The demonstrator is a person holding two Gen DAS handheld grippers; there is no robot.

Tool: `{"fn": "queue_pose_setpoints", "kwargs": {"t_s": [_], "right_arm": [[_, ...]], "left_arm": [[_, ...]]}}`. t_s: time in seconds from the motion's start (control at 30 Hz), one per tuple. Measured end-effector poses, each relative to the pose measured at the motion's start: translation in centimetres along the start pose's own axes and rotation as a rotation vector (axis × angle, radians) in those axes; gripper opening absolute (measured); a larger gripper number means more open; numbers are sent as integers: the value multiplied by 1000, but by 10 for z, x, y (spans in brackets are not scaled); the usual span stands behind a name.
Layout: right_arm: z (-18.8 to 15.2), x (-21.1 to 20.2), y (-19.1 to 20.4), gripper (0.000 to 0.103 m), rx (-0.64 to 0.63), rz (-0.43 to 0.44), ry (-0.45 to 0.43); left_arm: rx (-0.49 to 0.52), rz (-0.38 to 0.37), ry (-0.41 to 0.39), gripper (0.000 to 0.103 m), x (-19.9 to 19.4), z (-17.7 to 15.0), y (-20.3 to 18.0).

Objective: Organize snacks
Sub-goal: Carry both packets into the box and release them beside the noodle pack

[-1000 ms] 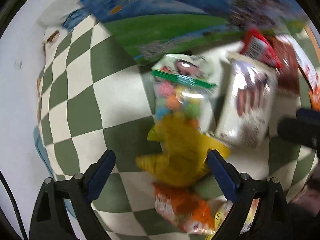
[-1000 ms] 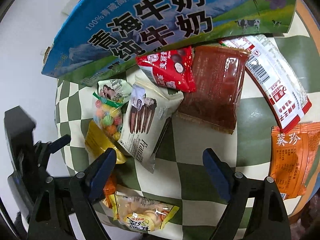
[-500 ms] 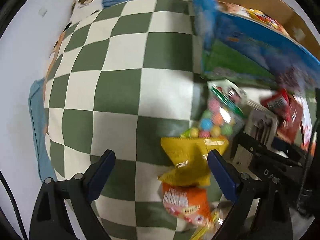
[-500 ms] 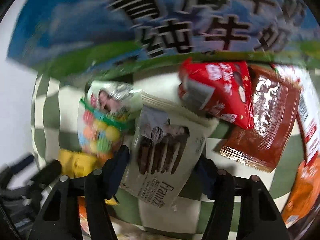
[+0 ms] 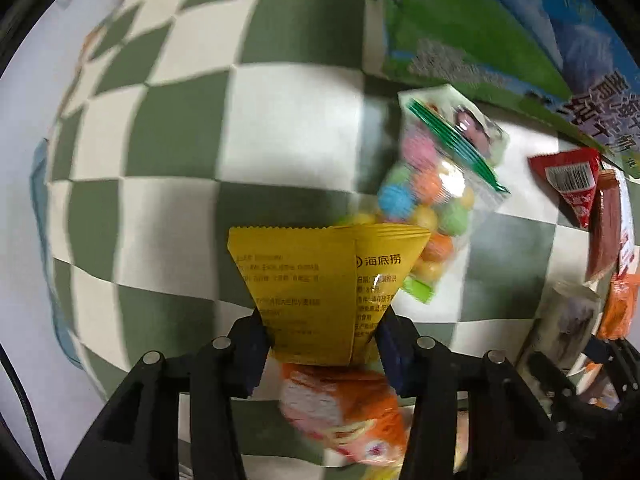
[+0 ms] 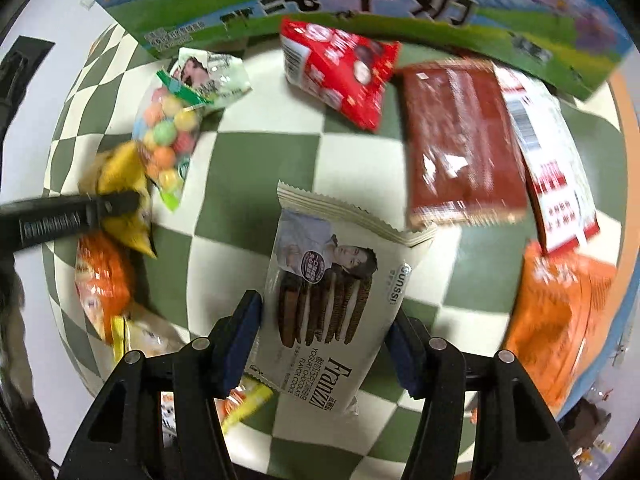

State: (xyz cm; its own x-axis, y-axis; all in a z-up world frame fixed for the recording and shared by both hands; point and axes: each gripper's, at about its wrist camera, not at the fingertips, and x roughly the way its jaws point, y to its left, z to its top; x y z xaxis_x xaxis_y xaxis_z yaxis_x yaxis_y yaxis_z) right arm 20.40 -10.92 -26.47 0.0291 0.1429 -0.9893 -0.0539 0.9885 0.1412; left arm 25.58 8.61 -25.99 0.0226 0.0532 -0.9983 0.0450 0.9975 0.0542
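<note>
My left gripper (image 5: 320, 344) is shut on a yellow snack packet (image 5: 320, 284) and holds it above the green-and-white checkered cloth (image 5: 180, 140). My right gripper (image 6: 324, 344) is shut on a white Franzzi cookie packet (image 6: 332, 296), lifted off the cloth. A bag of coloured candy balls (image 5: 432, 196) lies just past the yellow packet; it also shows in the right wrist view (image 6: 172, 136). An orange packet (image 5: 352, 412) lies under the left gripper. The yellow packet (image 6: 124, 196) and the left gripper's finger (image 6: 68, 220) show at the left of the right wrist view.
A blue-and-green milk carton box (image 6: 360, 4) stands at the back. A red packet (image 6: 340, 76), a brown packet (image 6: 460, 140), a red-and-white packet (image 6: 548, 164) and an orange bag (image 6: 560, 320) lie on the cloth (image 6: 256, 172) at the right.
Both grippers have closed: the left on the yellow packet, the right on the Franzzi cookie packet. Both packets are now lifted off the cloth.
</note>
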Motion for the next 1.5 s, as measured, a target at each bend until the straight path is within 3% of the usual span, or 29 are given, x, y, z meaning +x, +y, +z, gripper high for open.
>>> {"fn": "queue_pose_setpoints", "kwargs": {"t_s": [0.13, 0.3, 0.4, 0.53, 0.6, 0.73, 0.97, 1.1, 1.23, 1.3, 1.4, 1.5], "right_arm": [[-4, 1, -11, 62, 26, 18, -3], [3, 3, -36, 70, 151, 87, -20], [8, 4, -39, 75, 193, 101, -24], [4, 4, -24, 72, 205, 58, -42], [0, 7, -15, 61, 201, -5, -59], [-5, 2, -6, 58, 176, 1, -98], [-11, -58, -9, 58, 115, 117, -190], [-11, -118, -20, 58, 79, 198, -254], [18, -177, -29, 58, 40, 224, -335], [39, -197, -36, 58, 36, 221, -367], [83, -220, -59, 58, 17, 138, -412], [138, -220, -86, 58, 19, 63, -401]], "left_arm": [[-25, 102, -24, 44, -9, 3, 30], [-89, 40, 63, 52, 17, 9, 51], [-117, 31, 60, 53, 26, 9, 56], [-142, 28, 24, 48, 25, -5, 59], [-139, 33, -3, 43, 12, -10, 55], [-122, 47, -75, 42, -18, -21, 50], [-103, -53, -219, 42, -109, -38, 12], [-61, -153, -270, 42, -153, 2, -20], [-3, -243, -292, 42, -175, 41, -56], [22, -249, -295, 42, -187, 61, -72], [47, -229, -280, 42, -186, 102, -94], [54, -188, -231, 42, -169, 149, -109]]}}
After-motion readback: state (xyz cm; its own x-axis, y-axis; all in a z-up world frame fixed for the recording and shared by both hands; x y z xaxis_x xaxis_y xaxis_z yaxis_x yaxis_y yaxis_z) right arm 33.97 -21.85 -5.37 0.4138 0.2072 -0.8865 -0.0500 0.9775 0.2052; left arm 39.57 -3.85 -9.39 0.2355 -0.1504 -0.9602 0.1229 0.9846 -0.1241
